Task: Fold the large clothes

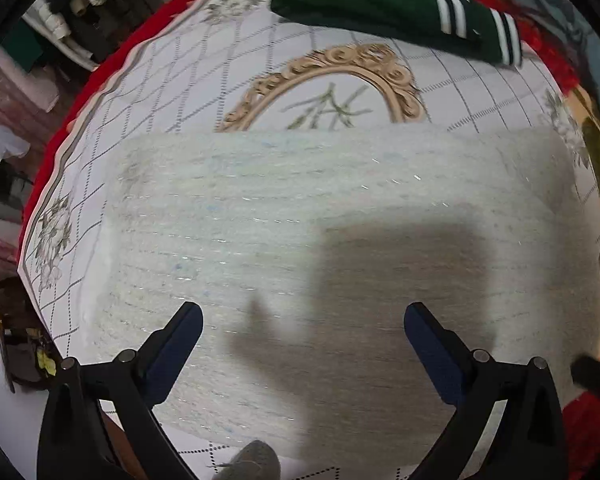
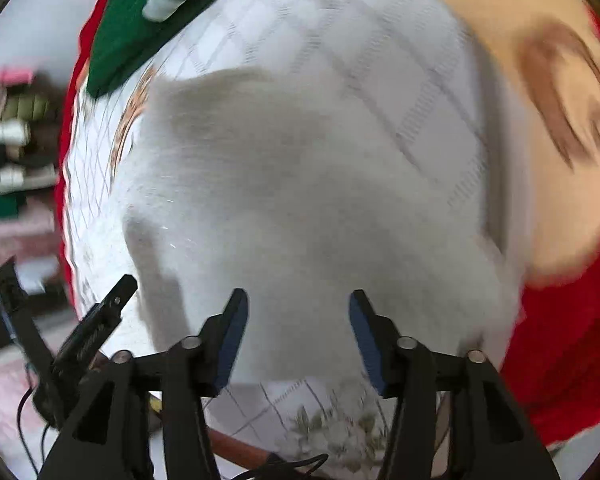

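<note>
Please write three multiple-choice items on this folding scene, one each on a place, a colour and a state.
1. Where does the green garment lie relative to the pale knit garment?
A. beyond its far edge
B. underneath it
C. on top of it

2. What colour are the green garment's stripes?
A. yellow
B. white
C. red

3. How is the left tool?
A. shut on the knit
C. shut on nothing
B. open, holding nothing

Key: 1 A, bare tablecloth separates them; 2 B, the bands show white; 3 B, its fingers stand apart above the knit.
</note>
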The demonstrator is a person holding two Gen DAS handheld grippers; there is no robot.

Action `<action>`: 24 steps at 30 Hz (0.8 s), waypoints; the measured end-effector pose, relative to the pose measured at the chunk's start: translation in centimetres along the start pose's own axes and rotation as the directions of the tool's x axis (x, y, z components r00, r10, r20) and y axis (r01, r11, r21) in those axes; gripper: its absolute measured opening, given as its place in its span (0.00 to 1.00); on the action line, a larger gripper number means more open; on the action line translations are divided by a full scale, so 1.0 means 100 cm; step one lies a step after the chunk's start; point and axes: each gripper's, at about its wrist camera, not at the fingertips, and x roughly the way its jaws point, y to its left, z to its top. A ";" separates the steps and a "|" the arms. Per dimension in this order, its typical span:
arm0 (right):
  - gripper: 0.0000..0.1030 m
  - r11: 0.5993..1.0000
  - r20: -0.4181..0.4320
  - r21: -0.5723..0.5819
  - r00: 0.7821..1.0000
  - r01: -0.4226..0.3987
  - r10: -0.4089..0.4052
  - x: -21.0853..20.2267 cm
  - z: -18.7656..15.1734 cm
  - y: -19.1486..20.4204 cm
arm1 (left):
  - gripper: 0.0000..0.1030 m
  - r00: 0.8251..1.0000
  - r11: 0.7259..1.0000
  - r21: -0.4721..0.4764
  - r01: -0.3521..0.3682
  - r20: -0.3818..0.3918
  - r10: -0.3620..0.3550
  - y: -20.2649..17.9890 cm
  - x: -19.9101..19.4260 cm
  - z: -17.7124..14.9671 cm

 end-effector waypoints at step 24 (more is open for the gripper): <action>0.70 0.745 0.342 0.375 0.829 -0.551 0.441 0.077 -0.065 -0.136 | 1.00 0.993 0.996 0.051 0.072 -0.100 -0.067 -0.012 0.040 -0.003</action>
